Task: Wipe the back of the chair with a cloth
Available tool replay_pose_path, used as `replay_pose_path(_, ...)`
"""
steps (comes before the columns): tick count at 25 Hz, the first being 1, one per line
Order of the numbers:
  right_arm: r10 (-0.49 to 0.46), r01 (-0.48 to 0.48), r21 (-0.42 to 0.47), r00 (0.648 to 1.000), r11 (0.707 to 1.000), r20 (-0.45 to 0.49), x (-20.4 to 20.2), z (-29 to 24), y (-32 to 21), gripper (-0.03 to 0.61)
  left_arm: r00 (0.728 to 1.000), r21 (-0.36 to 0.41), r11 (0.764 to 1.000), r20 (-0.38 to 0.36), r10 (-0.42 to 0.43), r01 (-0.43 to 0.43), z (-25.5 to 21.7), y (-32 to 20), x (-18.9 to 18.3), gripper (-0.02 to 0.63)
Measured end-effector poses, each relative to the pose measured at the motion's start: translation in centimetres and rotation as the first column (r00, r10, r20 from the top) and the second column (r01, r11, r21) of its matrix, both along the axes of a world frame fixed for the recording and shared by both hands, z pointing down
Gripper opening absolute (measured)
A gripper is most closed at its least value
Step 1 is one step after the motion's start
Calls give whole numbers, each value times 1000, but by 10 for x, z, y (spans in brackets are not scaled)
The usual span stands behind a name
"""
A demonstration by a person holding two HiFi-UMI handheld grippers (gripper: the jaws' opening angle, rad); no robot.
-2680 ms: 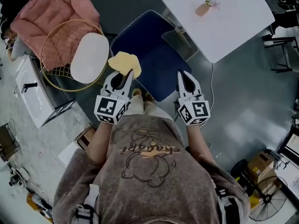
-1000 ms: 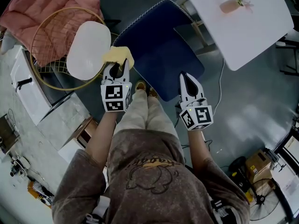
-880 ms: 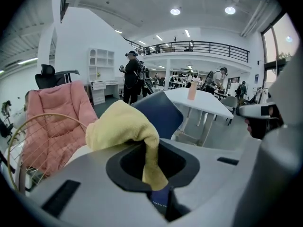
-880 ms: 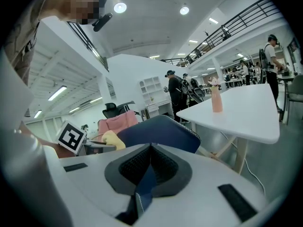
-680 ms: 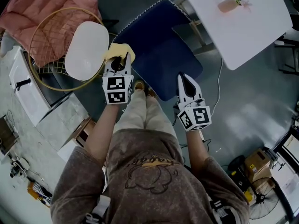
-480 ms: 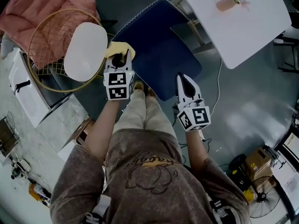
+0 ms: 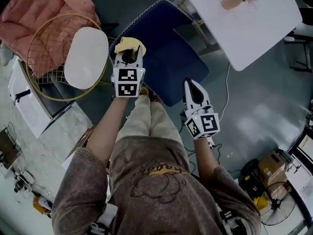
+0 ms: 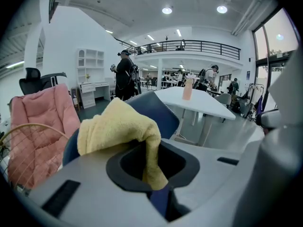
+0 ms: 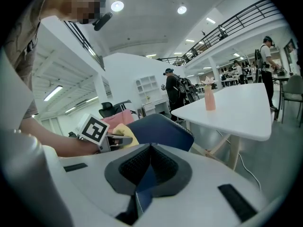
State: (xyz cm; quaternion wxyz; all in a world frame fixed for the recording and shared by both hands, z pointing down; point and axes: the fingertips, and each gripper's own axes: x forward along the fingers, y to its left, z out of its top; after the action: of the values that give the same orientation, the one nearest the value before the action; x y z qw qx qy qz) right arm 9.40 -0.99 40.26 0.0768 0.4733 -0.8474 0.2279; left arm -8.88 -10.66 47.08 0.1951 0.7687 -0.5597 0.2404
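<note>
left tool [image 7: 128, 58] is clamped on the yellow cloth [image 7: 129, 44] in the head view. the bunched cloth sticks out past the tips, with the edge of the navy chair [image 7: 164, 38] just ahead of them. right tool [image 7: 191, 84] sits off to the left tool's right and nearer us, over the seat's corner, jaws together.

in the left gripper view we see one fold pinched down between the jaws and the rest heaped over the tips. the chair back [image 8: 161, 115] rises just behind the cloth; we cannot tell whether they touch.

in the right gripper view the jaws are closed with nothing clearly in them. chair blue shows through the slit, and a white bench [image 9: 236, 108] stands beyond.

we judge the wipe is only starting. to do it well we'd press the heaped cloth, not the hard tips, against the back and sweep along it with the clamp firm.
</note>
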Motion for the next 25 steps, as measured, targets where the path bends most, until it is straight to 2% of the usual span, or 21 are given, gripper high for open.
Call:
replay_pose_path(12,26,-26,-9,1000,1000,-12,11,4,-13,26,996,41,995,-36,87,-86,1,-56,51,52)
replay_pose_path(25,59,-60,-28,998,998,-33,27,8,-14,26,973,63,971,22,230,-231,14,-119,110,52)
